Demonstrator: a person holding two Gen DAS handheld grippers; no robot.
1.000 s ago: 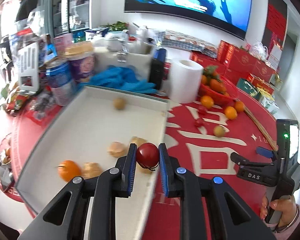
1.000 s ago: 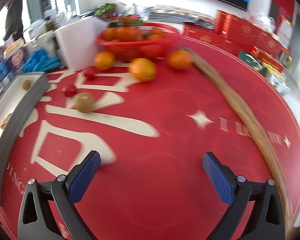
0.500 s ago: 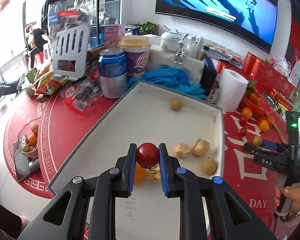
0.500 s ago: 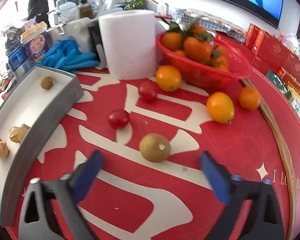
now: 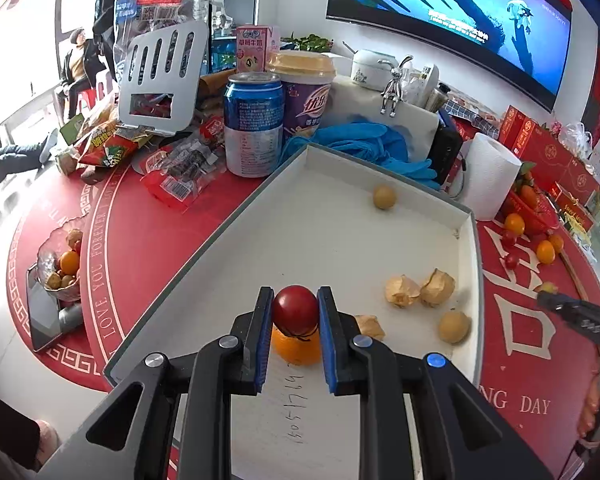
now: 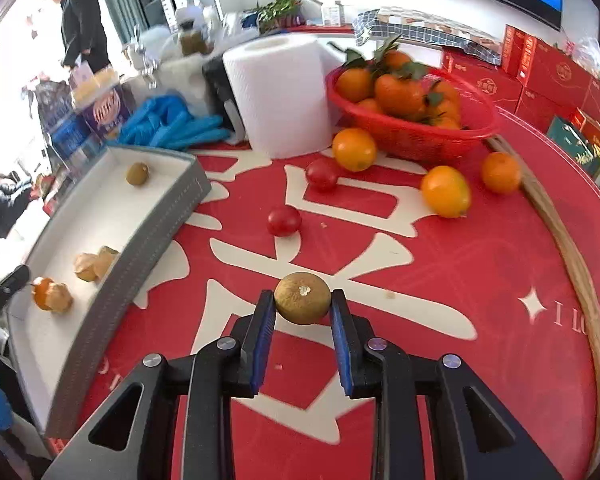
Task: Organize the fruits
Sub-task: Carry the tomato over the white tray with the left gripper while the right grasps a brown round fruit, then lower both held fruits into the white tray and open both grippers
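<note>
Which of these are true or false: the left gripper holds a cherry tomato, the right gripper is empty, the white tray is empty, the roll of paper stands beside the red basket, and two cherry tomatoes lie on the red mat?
1. The left gripper holds a cherry tomato. True.
2. The right gripper is empty. False: its jaws are closing on a brownish-green round fruit that sits between its pads.
3. The white tray is empty. False: it holds husked physalis, brownish round fruits and an orange fruit.
4. The paper roll stands upright beside the red basket of tangerines. True.
5. Two loose cherry tomatoes lie on the red mat. True.
</note>
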